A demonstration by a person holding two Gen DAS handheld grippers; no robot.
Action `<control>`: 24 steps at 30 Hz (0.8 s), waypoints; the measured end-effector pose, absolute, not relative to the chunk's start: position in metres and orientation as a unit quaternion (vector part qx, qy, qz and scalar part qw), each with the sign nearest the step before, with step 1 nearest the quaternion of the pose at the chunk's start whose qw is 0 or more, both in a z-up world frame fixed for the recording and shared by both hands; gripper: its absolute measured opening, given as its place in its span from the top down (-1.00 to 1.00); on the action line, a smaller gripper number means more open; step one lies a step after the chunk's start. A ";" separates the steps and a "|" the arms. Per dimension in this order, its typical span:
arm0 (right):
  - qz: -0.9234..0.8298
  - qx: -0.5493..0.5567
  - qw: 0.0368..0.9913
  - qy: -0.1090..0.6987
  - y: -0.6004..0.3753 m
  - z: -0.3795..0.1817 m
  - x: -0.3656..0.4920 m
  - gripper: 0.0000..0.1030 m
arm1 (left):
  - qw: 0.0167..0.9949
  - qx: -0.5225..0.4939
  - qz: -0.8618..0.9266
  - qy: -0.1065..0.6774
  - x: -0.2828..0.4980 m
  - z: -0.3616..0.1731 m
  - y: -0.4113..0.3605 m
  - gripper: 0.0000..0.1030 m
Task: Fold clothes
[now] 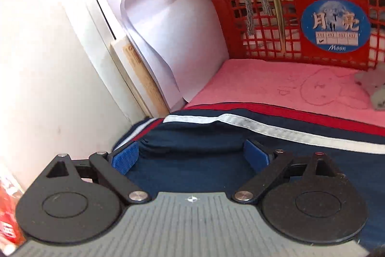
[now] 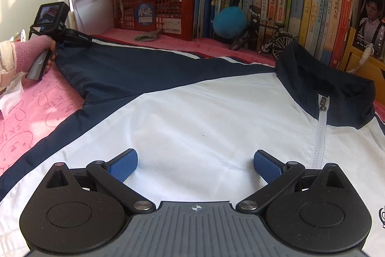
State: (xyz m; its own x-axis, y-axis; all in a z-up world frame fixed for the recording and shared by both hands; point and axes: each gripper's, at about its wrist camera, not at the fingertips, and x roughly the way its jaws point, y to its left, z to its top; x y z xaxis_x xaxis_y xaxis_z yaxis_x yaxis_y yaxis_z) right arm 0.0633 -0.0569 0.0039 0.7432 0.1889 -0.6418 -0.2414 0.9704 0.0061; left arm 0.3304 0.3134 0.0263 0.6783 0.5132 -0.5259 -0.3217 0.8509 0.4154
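Left hand [image 2: 36,52] in a pink knit cuff at far left of right wrist view, gripping the handle of the left gripper [image 1: 190,156] at the sleeve end of the jacket [image 2: 192,117]. Left wrist view: jaws wide apart, blue pads [image 1: 125,158] on either side of the navy sleeve cuff [image 1: 192,148], fabric between them but pads not pressing it. Sleeve has white and red stripes, stretched out leftward over the pink towel [image 2: 31,117]. Jacket lies flat on the towel, front up, white chest panel in the middle, navy collar [image 2: 324,86] and zipper [image 2: 321,136] toward the right. Right gripper [image 2: 196,164] low over the white chest, jaws wide, nothing between the pads, contact with the cloth unclear. Behind: red basket [image 2: 156,14] with round blue sticker, papers stacked on top, then blue plush ball [image 2: 229,21], toy bicycle [image 2: 267,38], row of books [image 2: 300,4] at right.
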 end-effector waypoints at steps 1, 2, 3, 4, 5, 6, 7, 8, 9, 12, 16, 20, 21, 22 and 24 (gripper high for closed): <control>0.115 -0.039 0.933 0.339 -0.057 0.004 0.064 -1.00 | 0.906 0.159 0.221 0.324 0.325 0.029 0.303 -0.56; 0.115 -0.039 0.933 0.339 -0.057 0.004 0.064 -1.00 | 0.908 0.170 0.209 0.320 0.320 0.032 0.293 -0.30; 0.115 -0.039 0.933 0.339 -0.057 0.004 0.064 -1.00 | 0.910 0.182 0.197 0.316 0.314 0.035 0.283 -0.28; 0.115 -0.038 0.933 0.339 -0.057 0.004 0.064 -1.00 | 0.926 0.179 0.168 0.288 0.299 0.041 0.269 -0.31; 0.115 -0.038 0.933 0.340 -0.057 0.004 0.064 -1.00 | 0.939 0.175 0.131 0.266 0.283 0.048 0.254 -0.30; 0.115 -0.038 0.933 0.340 -0.057 0.004 0.064 -1.00 | 0.950 0.171 0.094 0.244 0.267 0.056 0.239 -0.27; 0.115 -0.038 0.933 0.340 -0.057 0.004 0.064 -1.00 | 0.957 0.167 0.049 0.233 0.253 0.060 0.225 -0.28; 0.115 -0.039 0.933 0.340 -0.057 0.004 0.064 -1.00 | 0.961 0.162 -0.010 0.225 0.237 0.068 0.209 -0.28; 0.115 -0.039 0.933 0.340 -0.057 0.004 0.064 -1.00 | 0.960 0.156 -0.068 0.220 0.224 0.074 0.193 -0.28; 0.101 -0.037 0.935 0.337 -0.059 0.005 0.064 -0.99 | 0.940 0.143 -0.205 0.232 0.193 0.077 0.144 -0.31; 0.022 -0.044 0.947 0.317 -0.089 0.015 0.062 -0.49 | 0.902 0.153 -0.319 0.246 0.163 0.064 0.072 -0.31; -0.063 -0.038 0.944 0.321 -0.143 0.019 0.082 0.38 | 0.887 0.168 -0.351 0.246 0.171 0.046 0.013 -0.21; -0.078 -0.018 0.939 0.334 -0.160 0.015 0.093 0.49 | 0.887 0.172 -0.350 0.248 0.178 0.042 -0.001 -0.16; -0.093 0.001 0.934 0.346 -0.178 0.012 0.103 0.51 | 0.886 0.175 -0.349 0.249 0.185 0.037 -0.014 -0.06; -0.113 0.021 0.931 0.347 -0.202 0.009 0.121 0.51 | 0.885 0.182 -0.347 0.251 0.199 0.027 -0.042 0.02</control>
State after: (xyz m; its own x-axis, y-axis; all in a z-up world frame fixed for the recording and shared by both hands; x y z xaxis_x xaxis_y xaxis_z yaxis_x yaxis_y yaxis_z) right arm 0.1207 -0.2019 0.0089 0.7337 -0.1962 -0.6505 0.2254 0.9735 -0.0395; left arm 0.1992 -0.0423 0.0268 0.6324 -0.5235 -0.5710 0.7063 0.6924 0.1474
